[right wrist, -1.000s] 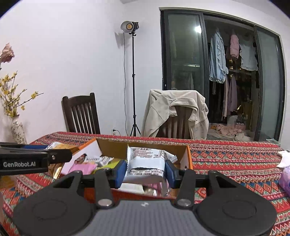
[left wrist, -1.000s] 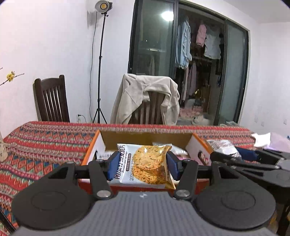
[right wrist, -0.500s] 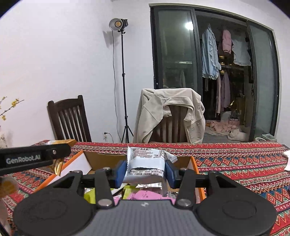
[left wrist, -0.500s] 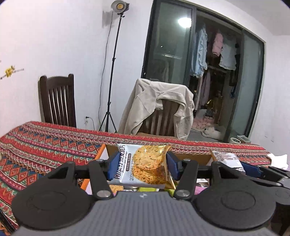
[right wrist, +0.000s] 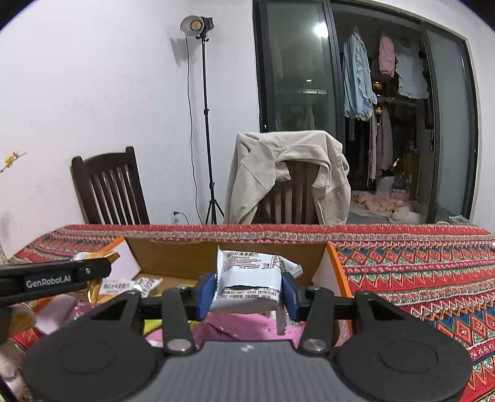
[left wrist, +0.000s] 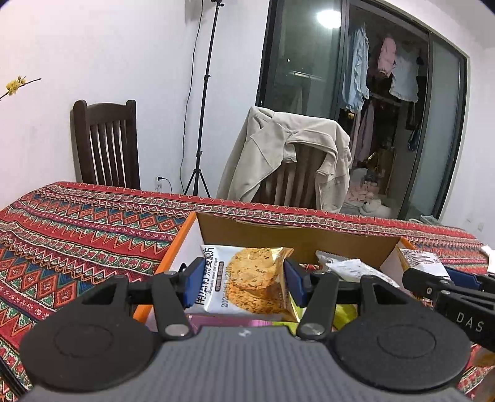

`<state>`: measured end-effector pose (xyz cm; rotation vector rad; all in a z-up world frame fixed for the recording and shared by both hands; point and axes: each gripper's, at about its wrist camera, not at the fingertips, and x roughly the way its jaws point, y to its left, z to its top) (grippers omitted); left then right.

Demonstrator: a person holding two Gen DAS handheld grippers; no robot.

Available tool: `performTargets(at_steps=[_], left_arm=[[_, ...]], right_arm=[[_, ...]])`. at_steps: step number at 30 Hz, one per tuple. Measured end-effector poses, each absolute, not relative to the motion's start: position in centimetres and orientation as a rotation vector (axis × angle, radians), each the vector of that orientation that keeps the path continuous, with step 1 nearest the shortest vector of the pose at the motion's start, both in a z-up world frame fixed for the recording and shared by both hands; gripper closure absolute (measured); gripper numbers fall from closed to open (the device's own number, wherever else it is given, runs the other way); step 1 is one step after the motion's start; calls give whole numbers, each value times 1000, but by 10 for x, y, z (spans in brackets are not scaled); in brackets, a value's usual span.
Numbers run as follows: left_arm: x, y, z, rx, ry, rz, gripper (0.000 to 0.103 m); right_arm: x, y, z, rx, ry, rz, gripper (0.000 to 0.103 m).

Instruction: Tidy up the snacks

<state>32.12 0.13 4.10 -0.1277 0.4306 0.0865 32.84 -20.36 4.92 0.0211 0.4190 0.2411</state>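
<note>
Left wrist view: left claw clamps cookie packet between its pads above box.

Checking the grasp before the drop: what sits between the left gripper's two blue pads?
A cookie packet, pinched at both side edges by the left gripper, held over the open cardboard box. The left wrist view shows it.

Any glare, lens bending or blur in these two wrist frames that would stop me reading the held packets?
Left wrist view: door frame bows, a lamp reflects in the glass door, cookie packet sharp. Right wrist view: studio light glows without washing out, black vignette corners, white packet sharp though its print is too small.
</note>
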Motion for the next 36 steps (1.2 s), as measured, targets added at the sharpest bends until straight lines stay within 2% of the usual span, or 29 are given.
performTargets(at_steps=[1, 2, 3, 6, 7, 9, 19, 28, 36], left_arm=[[321, 1, 40, -127, 430, 84, 44], [321, 1, 39, -128, 429, 81, 42], [321, 2, 39, -131, 428, 80, 35], [317, 3, 40, -134, 406, 86, 15], [316, 3, 41, -138, 398, 86, 2], [313, 4, 43, -147, 377, 91, 0], [299, -1, 63, -151, 350, 99, 0], [239, 1, 98, -129, 353, 48, 0], [174, -1, 80, -83, 385, -5, 0]], right_arm=[[329, -204, 47, 19, 424, 236, 57], [330, -204, 46, 19, 429, 233, 50], [331, -204, 46, 21, 436, 234, 38], [330, -208, 45, 47, 437, 234, 16], [330, -209, 46, 53, 436, 234, 13], [330, -212, 46, 65, 443, 235, 0], [327, -212, 56, 62, 432, 243, 0], [277, -226, 90, 43, 385, 256, 0], [211, -241, 97, 9, 382, 297, 0]])
